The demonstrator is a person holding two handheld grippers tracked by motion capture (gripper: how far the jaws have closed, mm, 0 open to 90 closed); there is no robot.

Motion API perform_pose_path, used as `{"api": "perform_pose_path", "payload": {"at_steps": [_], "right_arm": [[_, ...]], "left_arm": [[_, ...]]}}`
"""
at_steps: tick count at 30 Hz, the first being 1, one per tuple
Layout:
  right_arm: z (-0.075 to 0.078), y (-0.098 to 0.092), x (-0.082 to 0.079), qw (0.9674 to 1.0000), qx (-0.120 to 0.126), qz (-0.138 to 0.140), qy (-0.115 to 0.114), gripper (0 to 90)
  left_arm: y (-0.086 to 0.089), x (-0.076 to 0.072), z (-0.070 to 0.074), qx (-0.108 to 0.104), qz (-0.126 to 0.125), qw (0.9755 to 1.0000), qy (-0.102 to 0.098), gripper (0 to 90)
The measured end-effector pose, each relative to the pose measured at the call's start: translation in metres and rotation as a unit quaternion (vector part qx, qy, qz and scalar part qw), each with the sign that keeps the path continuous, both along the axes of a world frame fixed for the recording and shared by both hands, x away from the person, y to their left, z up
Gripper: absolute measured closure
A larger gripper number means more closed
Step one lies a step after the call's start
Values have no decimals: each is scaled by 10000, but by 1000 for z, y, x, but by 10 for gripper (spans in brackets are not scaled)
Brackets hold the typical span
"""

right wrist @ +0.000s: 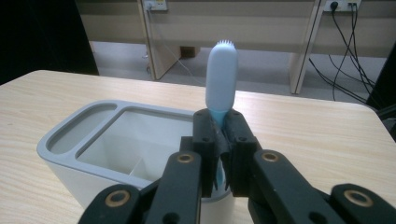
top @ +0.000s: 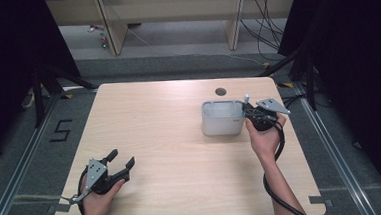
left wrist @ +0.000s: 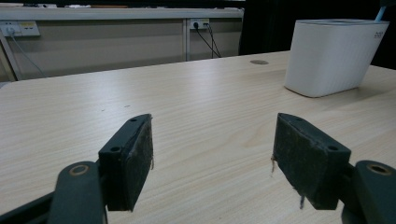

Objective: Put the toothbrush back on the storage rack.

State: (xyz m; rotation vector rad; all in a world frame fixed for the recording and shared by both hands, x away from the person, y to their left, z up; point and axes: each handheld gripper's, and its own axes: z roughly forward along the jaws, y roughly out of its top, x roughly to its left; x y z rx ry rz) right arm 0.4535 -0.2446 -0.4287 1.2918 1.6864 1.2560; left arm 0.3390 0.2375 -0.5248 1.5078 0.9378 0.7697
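Above holder (right wrist: 93,154): right claw (right wrist: 219,140) clamps toothbrush (right wrist: 222,79).

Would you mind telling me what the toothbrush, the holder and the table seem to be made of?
The toothbrush looks like smooth matte pale-blue plastic, with short bristles at its tip. The holder appears to be moulded white plastic with a grey rim and a soft sheen. The table shows light wood grain, probably laminate, though solid wood is possible.

"5" marked on floor (top: 60,130)
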Motion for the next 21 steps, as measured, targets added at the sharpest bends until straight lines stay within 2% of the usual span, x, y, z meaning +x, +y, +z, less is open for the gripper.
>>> {"api": "perform_pose_path", "payload": {"at_steps": [5,7,17,21], "right_arm": [[0,0,0,10000,-10,-34,-16,850],[-1,2,-1,9999,130,-61,22,850],[0,0,-1,10000,4,-2,28,844],[-1,1,-1,10000,-70,-27,30,809]], "left_arm": [[0,0,0,-12,2,10000,-5,281],[0,0,0,-5,-2,10000,-9,281],[0,0,0,-9,-2,10000,-11,281],[0,0,0,-8,-2,10000,-14,281]]}}
